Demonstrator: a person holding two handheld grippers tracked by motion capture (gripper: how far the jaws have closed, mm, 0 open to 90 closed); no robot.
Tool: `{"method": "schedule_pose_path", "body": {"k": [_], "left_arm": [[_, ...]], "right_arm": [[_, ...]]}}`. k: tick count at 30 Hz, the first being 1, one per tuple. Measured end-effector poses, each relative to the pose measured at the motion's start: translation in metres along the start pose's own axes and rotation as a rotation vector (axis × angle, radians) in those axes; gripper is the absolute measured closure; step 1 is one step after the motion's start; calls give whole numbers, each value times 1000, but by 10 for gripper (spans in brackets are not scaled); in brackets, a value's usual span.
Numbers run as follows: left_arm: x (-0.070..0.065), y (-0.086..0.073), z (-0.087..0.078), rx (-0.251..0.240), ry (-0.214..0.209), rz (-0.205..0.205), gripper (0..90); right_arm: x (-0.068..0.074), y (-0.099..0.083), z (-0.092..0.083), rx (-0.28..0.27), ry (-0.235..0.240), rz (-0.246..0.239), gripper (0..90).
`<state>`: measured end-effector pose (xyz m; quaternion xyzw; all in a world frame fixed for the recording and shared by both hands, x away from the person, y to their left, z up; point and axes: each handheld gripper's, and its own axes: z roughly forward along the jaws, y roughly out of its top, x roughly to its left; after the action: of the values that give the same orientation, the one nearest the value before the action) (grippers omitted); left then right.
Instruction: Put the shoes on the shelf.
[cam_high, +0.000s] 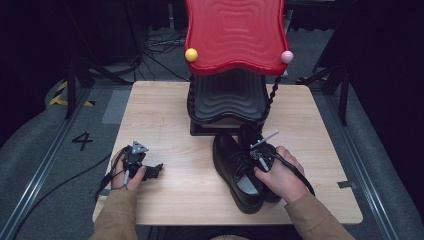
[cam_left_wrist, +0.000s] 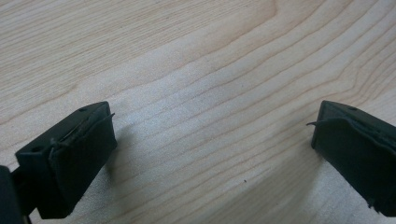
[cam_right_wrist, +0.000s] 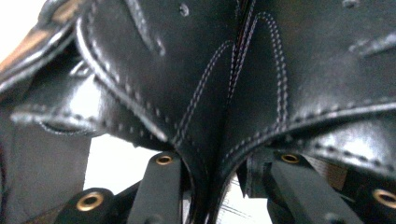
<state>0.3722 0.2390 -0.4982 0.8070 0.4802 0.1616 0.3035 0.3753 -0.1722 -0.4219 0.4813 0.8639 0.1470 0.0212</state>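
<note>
With the right gripper (cam_high: 261, 153) seemingly pinching the touching inner walls of the two black leather lace-up shoes (cam_high: 235, 167) near the table's right, squeeze firmly before lifting them together, while the left gripper (cam_high: 148, 171) rests with jaws apart on the pale wooden table (cam_high: 165, 120).

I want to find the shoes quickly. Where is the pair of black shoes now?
In the high view, the black shoes stand right of the table's centre, just before the red-topped stand, with the right gripper on them.

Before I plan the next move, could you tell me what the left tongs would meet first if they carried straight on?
Probably the bare wooden table: the left tongs stand open, angled down at it with nothing between.
</note>
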Motion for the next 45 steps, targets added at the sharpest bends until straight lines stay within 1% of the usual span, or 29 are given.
{"method": "schedule_pose_path", "body": {"k": [1,5,6,7,10,13,14,18,21,24,26,30,33,35,45], "left_arm": [[0,0,0,0,0,0,1],[0,0,0,0,-1,2,0],[0,0,0,0,-1,2,0],[0,0,0,0,-1,1,0],[0,0,0,0,-1,2,0],[0,0,0,0,-1,2,0],[1,0,0,-2,2,5,0],[1,1,0,-2,1,5,0],[1,1,0,-1,1,4,0],[1,1,0,-1,1,4,0],[1,1,0,-1,1,4,0],[1,1,0,-1,1,5,0],[1,1,0,-2,1,5,0],[1,1,0,-1,1,4,0],[1,1,0,-1,0,3,0]], "right_arm": [[1,3,0,25,-14,5,756],[2,10,1,73,-19,15,766],[2,10,1,73,-19,15,766],[2,12,2,84,-18,27,771],[2,13,2,96,-21,29,774],[1,16,2,117,-22,57,788],[1,17,2,122,-22,69,791],[1,18,2,132,-20,68,800],[0,19,1,139,-17,91,812],[1,19,0,136,-28,110,822],[-1,19,-2,135,-22,129,825],[-2,18,-12,138,-1,133,826],[-1,15,-23,138,29,135,826],[-1,13,-30,137,39,129,826],[-4,10,-65,156,50,123,826]]}}
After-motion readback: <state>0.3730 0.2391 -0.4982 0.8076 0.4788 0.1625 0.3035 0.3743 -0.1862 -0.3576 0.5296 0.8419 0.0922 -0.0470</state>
